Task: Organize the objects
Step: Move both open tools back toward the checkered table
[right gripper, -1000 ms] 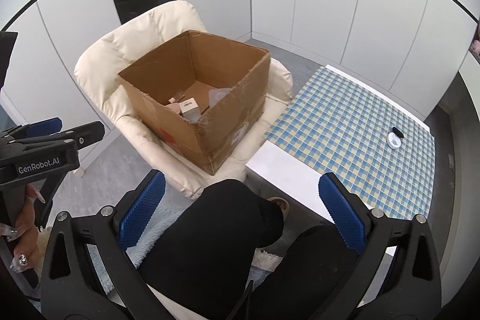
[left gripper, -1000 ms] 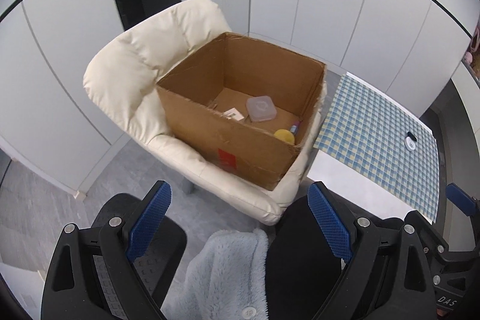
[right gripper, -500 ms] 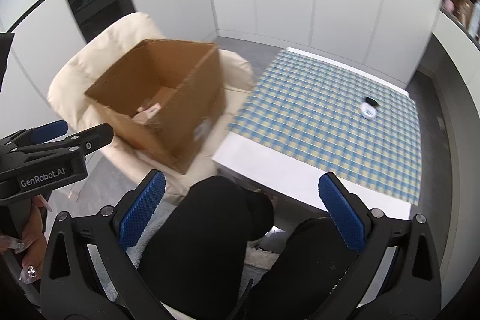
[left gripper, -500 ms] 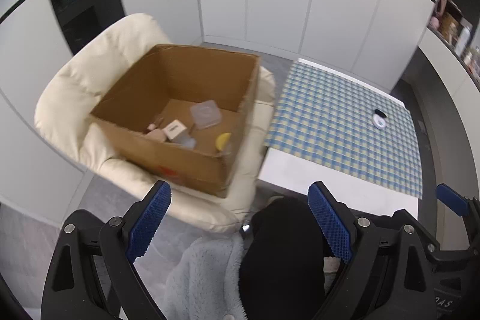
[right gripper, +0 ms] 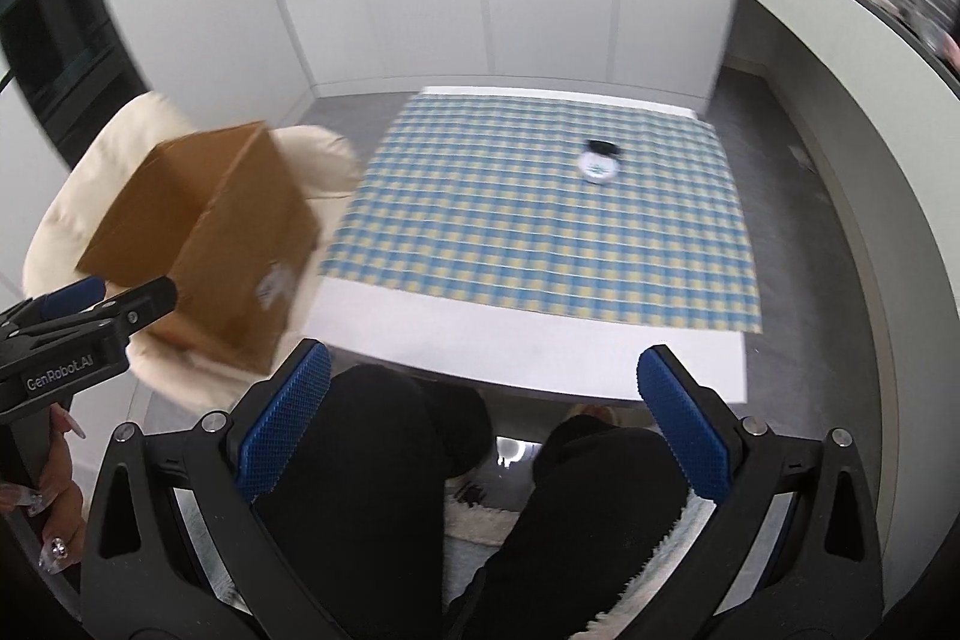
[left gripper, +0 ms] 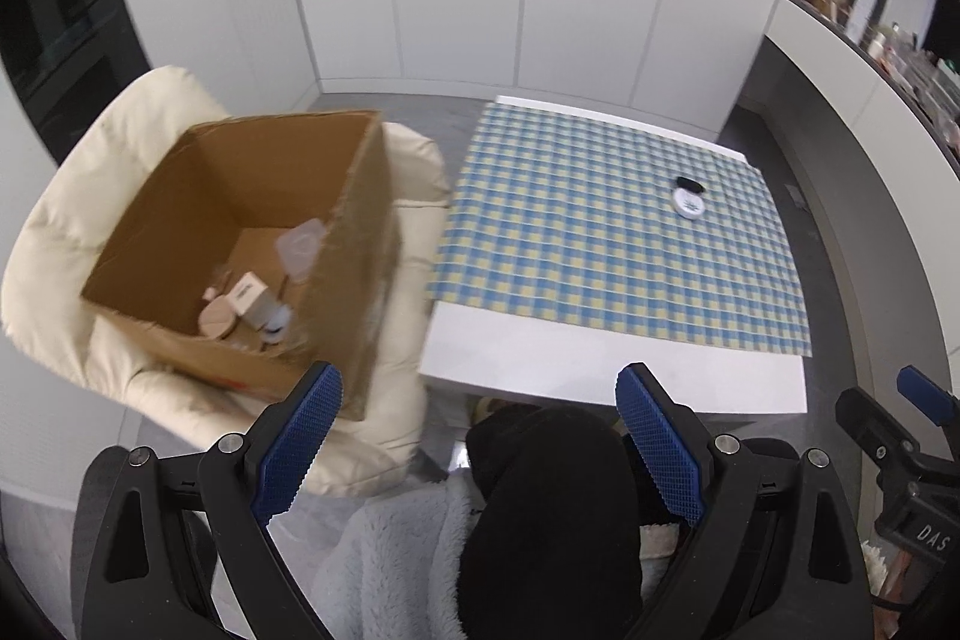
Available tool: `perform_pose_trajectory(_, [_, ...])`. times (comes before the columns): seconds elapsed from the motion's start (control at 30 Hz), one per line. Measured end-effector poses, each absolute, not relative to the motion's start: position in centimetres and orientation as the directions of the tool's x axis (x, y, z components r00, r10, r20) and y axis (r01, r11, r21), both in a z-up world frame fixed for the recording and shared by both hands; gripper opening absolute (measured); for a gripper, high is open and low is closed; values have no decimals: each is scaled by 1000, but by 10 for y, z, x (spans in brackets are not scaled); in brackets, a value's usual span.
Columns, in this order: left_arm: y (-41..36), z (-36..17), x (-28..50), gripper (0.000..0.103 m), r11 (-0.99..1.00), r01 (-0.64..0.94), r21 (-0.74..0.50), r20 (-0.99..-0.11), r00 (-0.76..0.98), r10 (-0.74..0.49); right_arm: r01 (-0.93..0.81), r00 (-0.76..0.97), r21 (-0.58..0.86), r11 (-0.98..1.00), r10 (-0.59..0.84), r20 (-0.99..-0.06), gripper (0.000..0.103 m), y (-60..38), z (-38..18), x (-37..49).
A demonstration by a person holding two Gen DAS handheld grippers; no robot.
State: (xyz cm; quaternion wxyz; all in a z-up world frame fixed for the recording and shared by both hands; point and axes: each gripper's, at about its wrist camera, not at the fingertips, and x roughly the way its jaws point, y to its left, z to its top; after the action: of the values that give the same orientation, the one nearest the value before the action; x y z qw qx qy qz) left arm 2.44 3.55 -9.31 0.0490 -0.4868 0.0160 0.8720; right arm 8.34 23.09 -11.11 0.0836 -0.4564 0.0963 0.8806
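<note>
A small white round jar (left gripper: 689, 206) with a black lid beside it lies on the blue-and-yellow checked cloth (left gripper: 600, 244) on the white table; it also shows in the right wrist view (right gripper: 598, 167). An open cardboard box (left gripper: 240, 244) with several small items inside sits on a cream armchair (left gripper: 72, 220) left of the table; the right wrist view shows the box (right gripper: 204, 244) too. My left gripper (left gripper: 480, 436) is open and empty, held above my lap. My right gripper (right gripper: 480, 412) is open and empty, facing the table's near edge.
White cabinet walls stand behind the table. A counter with bottles (left gripper: 864, 10) runs along the right. My legs in black trousers (right gripper: 372, 490) are below the grippers. The left gripper's body (right gripper: 78, 334) shows at the left of the right wrist view.
Both grippers have swung to the right, away from the box and toward the table. The jar now sits nearer the middle of both views. Both stay open.
</note>
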Motion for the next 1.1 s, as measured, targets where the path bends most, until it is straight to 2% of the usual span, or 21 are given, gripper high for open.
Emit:
perform_pose_trajectory(0.27, [67, -106, 9, 93, -987, -160, -26, -856, -506, 105, -354, -542, 110, -929, 107, -834, 103, 281, -125, 92])
perform_pose_trajectory(0.67, [112, -128, -20, 93, -983, -179, -26, -863, -493, 113, -414, -524, 92, -906, 154, -838, 103, 321, -145, 86])
perform_pose_trajectory(0.97, [138, -161, -50, 93, -981, -193, 9, -877, -473, 85, -475, -501, 100, -874, 175, -848, 103, 371, -171, 56])
perform_pose_trajectory(1.1, [150, -183, -74, 93, -982, -185, -37, -889, -442, 117, -494, -480, 98, -864, 177, -859, 103, 393, -190, 41])
